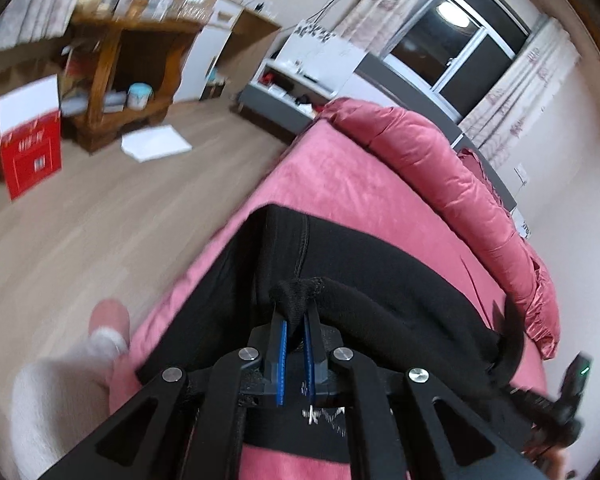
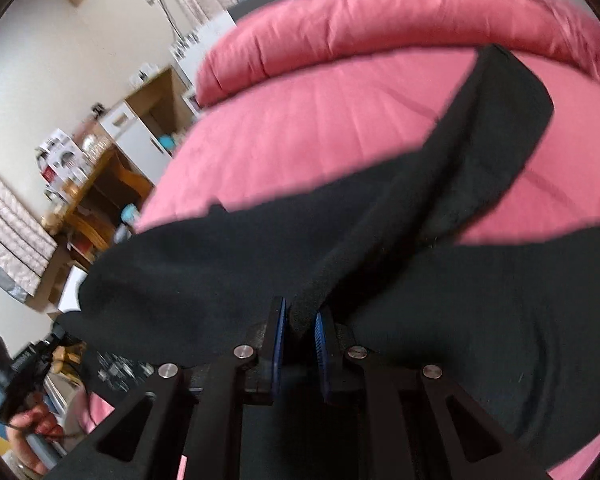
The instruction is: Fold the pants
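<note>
- So far the fold looks only partly made, as I judge it: the pants lie spread on the bed, filling the lower middle of the left wrist view, with cloth raised off the sheet rather than laid flat.
- Left tongs, at the bottom centre of that view, are clamped on a bunched tip of black cloth; the blue pads stand close together with the fabric pinched between them.
- Right tongs, at the bottom centre of the right wrist view, are likewise closed on a thick fold of the pants; a ridge of cloth runs from the jaws toward the upper right of the frame.
- One long strip, probably a leg, reaches to the upper right of the right wrist view, ending near the quilt rolled along the top of the frame.
- Both views are blurred, which suggests the cloth is being carried, though the direction cannot be told.
- A white mark on the pants shows just under the left tongs at the bottom of the left view; whether it is the waistband I cannot tell.
- Still to do, in my judgement: lay the lifted part down over the rest, line up the edges, let go, smooth, and likely fold once more for a compact stack.
- Nothing neat or finished shows yet; the edges hidden under the tongs cannot be checked.
</note>
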Available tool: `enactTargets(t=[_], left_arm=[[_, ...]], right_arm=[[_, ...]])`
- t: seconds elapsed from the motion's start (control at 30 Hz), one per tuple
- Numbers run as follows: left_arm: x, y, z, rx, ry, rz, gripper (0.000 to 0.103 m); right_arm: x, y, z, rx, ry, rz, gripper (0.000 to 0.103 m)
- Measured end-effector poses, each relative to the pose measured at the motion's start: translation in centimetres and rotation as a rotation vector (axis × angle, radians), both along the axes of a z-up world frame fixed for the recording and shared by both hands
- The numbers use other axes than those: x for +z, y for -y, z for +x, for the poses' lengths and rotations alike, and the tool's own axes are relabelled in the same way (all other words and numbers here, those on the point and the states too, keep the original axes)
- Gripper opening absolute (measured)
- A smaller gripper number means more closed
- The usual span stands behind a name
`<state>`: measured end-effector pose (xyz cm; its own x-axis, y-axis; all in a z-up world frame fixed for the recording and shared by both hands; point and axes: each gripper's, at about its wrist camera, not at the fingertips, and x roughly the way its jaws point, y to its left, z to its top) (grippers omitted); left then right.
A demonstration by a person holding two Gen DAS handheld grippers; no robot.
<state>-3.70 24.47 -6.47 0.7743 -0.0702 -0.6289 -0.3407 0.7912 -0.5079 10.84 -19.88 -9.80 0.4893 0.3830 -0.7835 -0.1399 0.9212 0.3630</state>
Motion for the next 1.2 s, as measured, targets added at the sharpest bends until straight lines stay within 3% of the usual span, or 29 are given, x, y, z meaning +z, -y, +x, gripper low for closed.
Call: enactTargets(t=[0.03,0.1,0.27,0.5,0.67,0.83,0.93,0.97,1.0,1.03,1.07,1.13,1.2], left_arm=[[-0.2,0.1,-0.2,-0.008,0.002,-0.016,0.01],[-0.2,0.3,-0.5,-0.024,0.007,-0.051,0.035],[-0.3,0.0,-2.2,-0.047,0.042,-0.235,0.063],[-2.2,0.1,-3.0,-0.016,0.007,-0.44,0.074],[-2.8,1.2,-3.8,-0.007,-0.035,-0.456,0.074],[-3.0,1.8,-2.8,0.009,-0.026,-0.49,0.075],[-2.9,1.4,-1.5,0.055,-0.03,-0.425,0.073],[-2.9,1.1,-1.0,0.071,-0.035,-0.42,0.066],[-3.0,0.8,-0.6,0.083,-0.04,-0.424,0.048],[-3.1,0.6,0.0,0.09,-0.053,-0.419,0.036],[-3.2,0.4,0.6,0.093,-0.084,-0.401,0.015],[-3.0,0.3,1.5,0.081,-0.087,-0.38,0.01],[-1.7,0.4,2.4,0.041,-0.084,-0.304,0.007]], right_arm=[[-1.0,0.0,-0.2,-0.004,-0.022,-0.002,0.014],[-2.4,0.2,-0.5,-0.009,-0.052,0.004,0.014],[-3.2,0.9,-0.8,-0.016,-0.052,0.035,0.014],[-3.5,1.2,-1.5,-0.022,-0.05,0.051,0.014],[-3.6,0.6,-0.4,-0.017,-0.046,0.041,0.014],[-3.6,0.3,-0.3,-0.014,-0.045,0.03,0.014],[-3.5,0.3,-0.2,-0.011,-0.045,0.036,0.014],[-3.5,0.5,-0.1,-0.011,-0.045,0.046,0.015],[-3.5,0.7,0.1,-0.017,-0.049,0.059,0.017],[-3.4,1.0,0.4,-0.029,-0.056,0.07,0.021],[-3.4,1.5,0.7,-0.053,-0.061,0.078,0.026],[-3.3,2.2,1.4,-0.086,-0.065,0.093,0.026],[-3.1,2.6,2.4,-0.098,-0.081,0.087,0.024]])
